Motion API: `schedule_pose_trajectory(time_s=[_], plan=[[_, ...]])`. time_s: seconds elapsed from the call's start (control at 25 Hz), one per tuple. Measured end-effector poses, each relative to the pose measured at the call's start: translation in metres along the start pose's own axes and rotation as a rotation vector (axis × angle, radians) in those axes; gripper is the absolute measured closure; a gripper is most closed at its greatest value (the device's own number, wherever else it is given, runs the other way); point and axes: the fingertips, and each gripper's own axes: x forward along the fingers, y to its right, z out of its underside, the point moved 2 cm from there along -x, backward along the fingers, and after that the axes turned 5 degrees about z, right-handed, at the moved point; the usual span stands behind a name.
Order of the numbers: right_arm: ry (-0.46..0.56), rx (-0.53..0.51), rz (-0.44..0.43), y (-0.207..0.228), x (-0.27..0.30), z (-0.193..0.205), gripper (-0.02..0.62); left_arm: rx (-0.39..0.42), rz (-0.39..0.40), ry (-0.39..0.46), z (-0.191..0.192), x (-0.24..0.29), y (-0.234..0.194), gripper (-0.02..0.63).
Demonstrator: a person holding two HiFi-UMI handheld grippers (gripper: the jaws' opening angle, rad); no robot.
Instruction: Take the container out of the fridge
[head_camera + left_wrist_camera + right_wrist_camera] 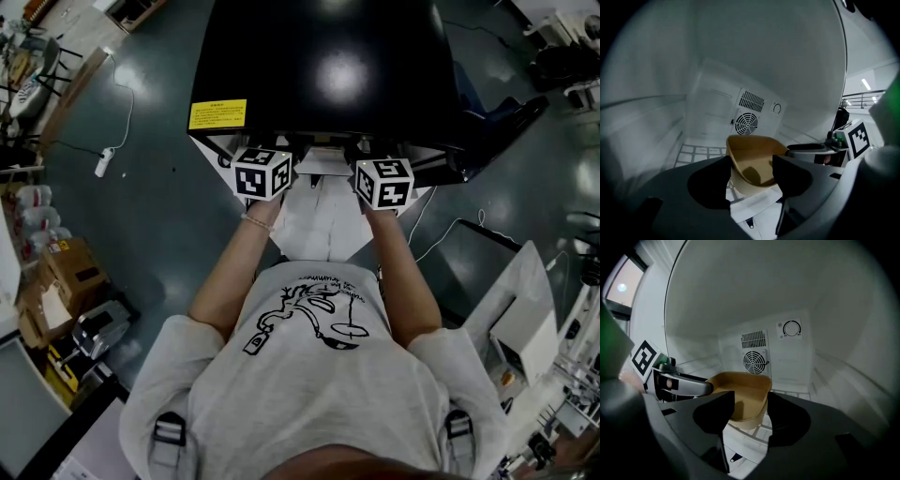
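A wire shelf [693, 152] inside the white-walled fridge [764, 56] carries one tan, open-topped container [754, 164]. It sits upright near the shelf's front edge, ahead of the round fan grille [746, 123].

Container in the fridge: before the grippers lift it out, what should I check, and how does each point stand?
1. Container sits on the wire shelf: ok.
2. Left gripper fingers apart, container lined up between them: ok.
3. Right gripper fingers apart, container lined up between them: ok.
4. Either gripper pressing firmly on a wall: cannot tell.
5. Container looks empty, nothing to spill: ok.
6. Both grippers reach into the fridge unobstructed: ok.
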Motion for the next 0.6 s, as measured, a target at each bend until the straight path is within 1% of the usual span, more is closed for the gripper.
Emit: schedule_pose_trajectory(time_s=[0.6], plan=[[0.017,-0.019,-0.004,-0.013,-0.024,-0.008,0.367,-0.006,0.005,0.016,0.002,-0.020,0.013,0.318]])
